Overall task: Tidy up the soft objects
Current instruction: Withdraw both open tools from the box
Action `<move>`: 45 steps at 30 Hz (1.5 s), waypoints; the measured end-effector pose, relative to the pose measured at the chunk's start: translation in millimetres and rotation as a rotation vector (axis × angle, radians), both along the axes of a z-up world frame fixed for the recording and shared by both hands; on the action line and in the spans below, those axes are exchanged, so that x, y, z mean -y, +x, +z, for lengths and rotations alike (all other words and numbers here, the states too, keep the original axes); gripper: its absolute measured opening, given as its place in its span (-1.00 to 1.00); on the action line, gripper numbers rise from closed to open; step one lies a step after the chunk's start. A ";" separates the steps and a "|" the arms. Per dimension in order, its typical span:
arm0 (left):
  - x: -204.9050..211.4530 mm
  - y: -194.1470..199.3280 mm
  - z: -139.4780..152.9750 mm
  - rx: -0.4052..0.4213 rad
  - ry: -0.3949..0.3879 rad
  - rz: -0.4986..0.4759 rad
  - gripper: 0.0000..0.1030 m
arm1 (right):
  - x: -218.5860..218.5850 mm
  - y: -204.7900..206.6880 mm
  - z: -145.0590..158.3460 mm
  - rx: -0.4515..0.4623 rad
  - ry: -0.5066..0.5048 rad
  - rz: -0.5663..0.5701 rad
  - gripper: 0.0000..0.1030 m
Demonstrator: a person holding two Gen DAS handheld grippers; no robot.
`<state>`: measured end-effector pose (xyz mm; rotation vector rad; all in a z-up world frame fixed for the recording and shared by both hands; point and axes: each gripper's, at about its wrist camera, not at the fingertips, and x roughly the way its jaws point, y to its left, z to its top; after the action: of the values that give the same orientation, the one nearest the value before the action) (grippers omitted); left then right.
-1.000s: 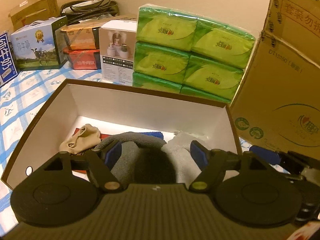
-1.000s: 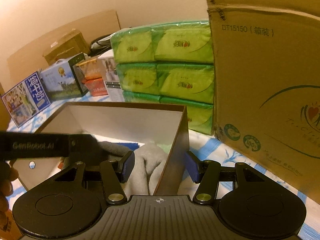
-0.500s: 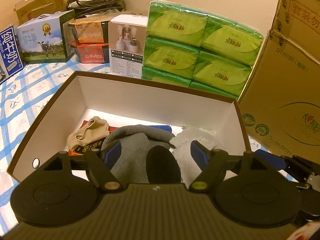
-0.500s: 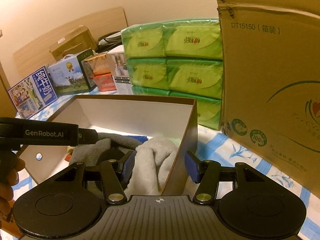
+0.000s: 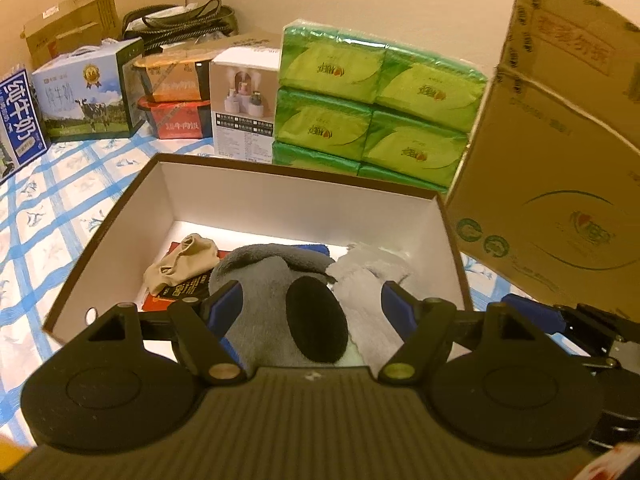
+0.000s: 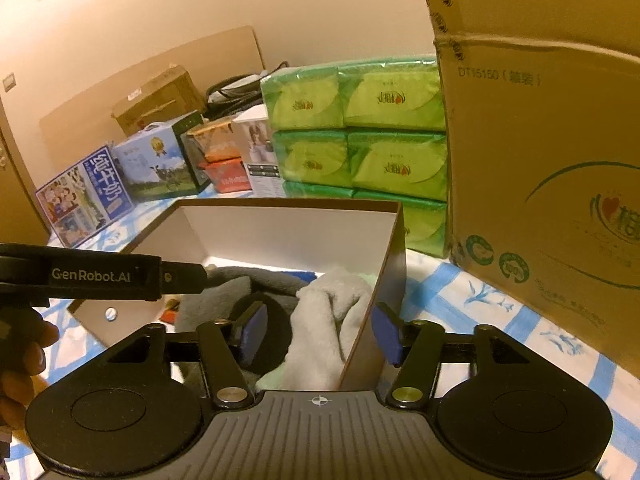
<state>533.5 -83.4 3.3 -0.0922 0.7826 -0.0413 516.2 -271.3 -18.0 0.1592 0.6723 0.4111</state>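
I keep both tools wide open, left tool [image 5: 310, 306] over the gray sock [image 5: 264, 292], right tool [image 6: 320, 334] straddling the box [image 6: 394, 248] wall, and should move slowly.

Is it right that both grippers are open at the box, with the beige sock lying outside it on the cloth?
Not quite. The left wrist view shows the beige sock inside the box, at its left. Both grippers, left and right, are open.
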 end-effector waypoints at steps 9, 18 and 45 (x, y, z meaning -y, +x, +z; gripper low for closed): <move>-1.2 -63.3 31.4 0.054 0.006 -0.031 0.46 | 8.2 -56.7 22.7 0.051 0.010 -0.008 0.62; -12.6 -155.5 54.2 0.107 0.045 -0.030 0.46 | 11.7 -131.5 46.1 0.101 0.029 0.014 0.66; -80.3 -394.3 30.9 0.044 0.031 0.077 0.57 | -45.8 -343.8 39.2 -0.070 0.007 0.063 0.70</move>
<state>139.1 -3.1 34.1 -0.0912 0.7350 0.0413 172.4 -225.5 21.1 0.1598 0.7465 0.4702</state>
